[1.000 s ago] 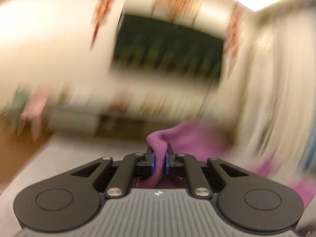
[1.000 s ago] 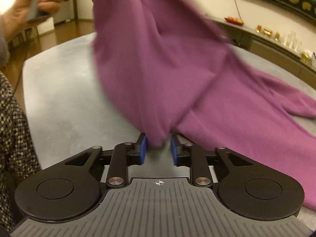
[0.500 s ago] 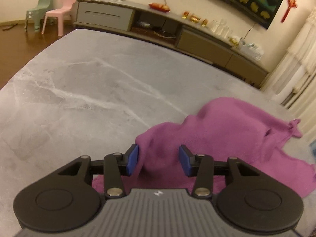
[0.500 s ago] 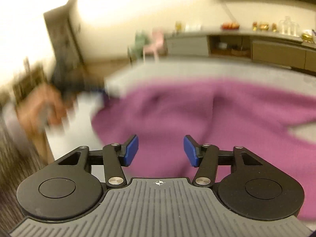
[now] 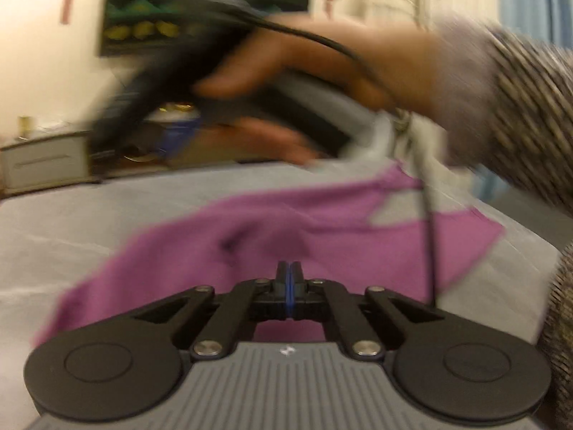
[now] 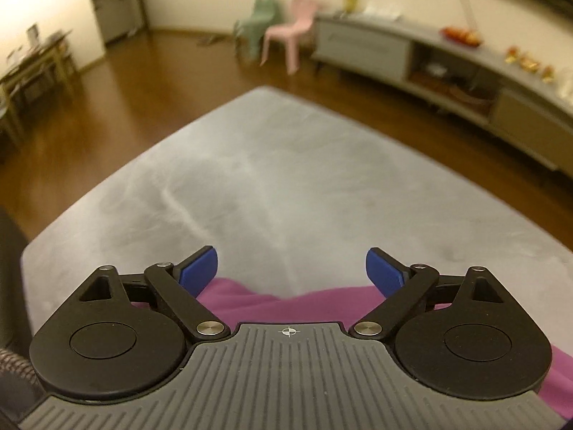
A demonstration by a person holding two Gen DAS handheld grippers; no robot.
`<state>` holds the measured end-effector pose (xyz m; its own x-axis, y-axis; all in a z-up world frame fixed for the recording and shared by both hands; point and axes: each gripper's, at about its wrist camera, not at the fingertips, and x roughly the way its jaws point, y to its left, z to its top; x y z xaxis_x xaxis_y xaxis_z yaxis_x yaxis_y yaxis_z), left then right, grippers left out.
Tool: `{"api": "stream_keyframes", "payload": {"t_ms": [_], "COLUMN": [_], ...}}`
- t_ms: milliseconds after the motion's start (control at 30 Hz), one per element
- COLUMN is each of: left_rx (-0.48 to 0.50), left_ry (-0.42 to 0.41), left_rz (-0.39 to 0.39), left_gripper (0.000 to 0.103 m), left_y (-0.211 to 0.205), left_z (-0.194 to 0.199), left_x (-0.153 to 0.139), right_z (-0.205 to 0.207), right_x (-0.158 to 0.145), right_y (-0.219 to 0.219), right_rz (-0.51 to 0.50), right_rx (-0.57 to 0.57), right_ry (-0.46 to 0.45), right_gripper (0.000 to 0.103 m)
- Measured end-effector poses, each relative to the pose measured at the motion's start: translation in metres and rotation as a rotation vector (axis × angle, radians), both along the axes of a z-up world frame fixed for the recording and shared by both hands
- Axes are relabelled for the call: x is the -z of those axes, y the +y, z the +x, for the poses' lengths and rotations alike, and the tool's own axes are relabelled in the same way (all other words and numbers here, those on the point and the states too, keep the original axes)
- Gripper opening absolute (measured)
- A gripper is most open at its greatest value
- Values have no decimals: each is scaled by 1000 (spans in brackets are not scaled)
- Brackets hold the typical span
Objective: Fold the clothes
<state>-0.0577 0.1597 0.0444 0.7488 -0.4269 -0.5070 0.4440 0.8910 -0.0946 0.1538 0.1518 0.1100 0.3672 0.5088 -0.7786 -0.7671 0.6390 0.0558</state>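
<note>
Over purple garment | left claw closed, empty | right claw wide open

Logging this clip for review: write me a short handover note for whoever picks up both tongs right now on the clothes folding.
Left tongs: jaws shut flat together, nothing visibly pinched, just above the purple garment.
Right tongs: jaws wide open and empty, over the garment's near edge, pointing across the bare grey table. In the left view the hand holding them is blurred.
Garment: lying spread but rumpled on the table, held by neither.
Done: no neat fold shows.
Left: grip two edges, smooth the cloth out, fold it.
</note>
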Motion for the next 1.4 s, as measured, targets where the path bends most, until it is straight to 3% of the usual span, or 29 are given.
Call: {"api": "stream_keyframes", "payload": {"t_ms": [100,233,267,300,367,400,467,500,567,667,800,900,1000,1033,1133,1267,1333,1400], "left_rx": [-30,-194,-249,-300,-393,-433,-487,-485,-433,-331,-184,-89,-44,-40,-25,-2,19,37], "left_ry": [78,218,236,234,206,177,117,101,92,97,181,258,312,329,343,333,324,307], "left_rz": [3,-49,-73,-93,-122,-121,-103,-105,-152,-198,-267,-245,-137,-96,-36,7,14,10], "left_gripper": [6,9,9,9,11,15,23,37,55,64,67,66,64,64,64,64,64,64], "left_y": [4,63,82,99,130,140,151,151,144,120,93,73,52,45,33,19,13,15], "left_z": [8,25,25,23,20,19,19,21,28,32,32,43,45,44,44,44,44,43], "left_x": [4,8,8,6,0,-4,-13,-16,-21,-22,-6,13,34,41,53,58,55,49], "right_z": [-5,-11,-13,-15,-21,-30,-53,-69,-107,-171,-247,-277,-281,-279,-269,-253,-240,-216], "right_x": [22,51,59,66,73,63,40,30,13,14,58,97,114,109,69,-2,-18,-7], "right_y": [24,56,64,72,81,73,53,39,9,-37,-80,-106,-123,-128,-145,-155,-146,-123], "right_rz": [-112,-261,-298,-335,-389,-375,-316,-280,-215,-174,-275,-328,-325,-309,-219,17,93,67], "right_rx": [-90,-209,-239,-269,-314,-312,-297,-287,-272,-255,-281,-276,-237,-220,-149,-28,10,21], "right_ry": [35,82,93,105,94,37,-68,-111,-218,-398,-558,-507,-416,-389,-326,-329,-313,-282], "right_gripper": [93,93,83,54,17,9,8,8,8,8,8,8,10,11,31,49,61,72]}}
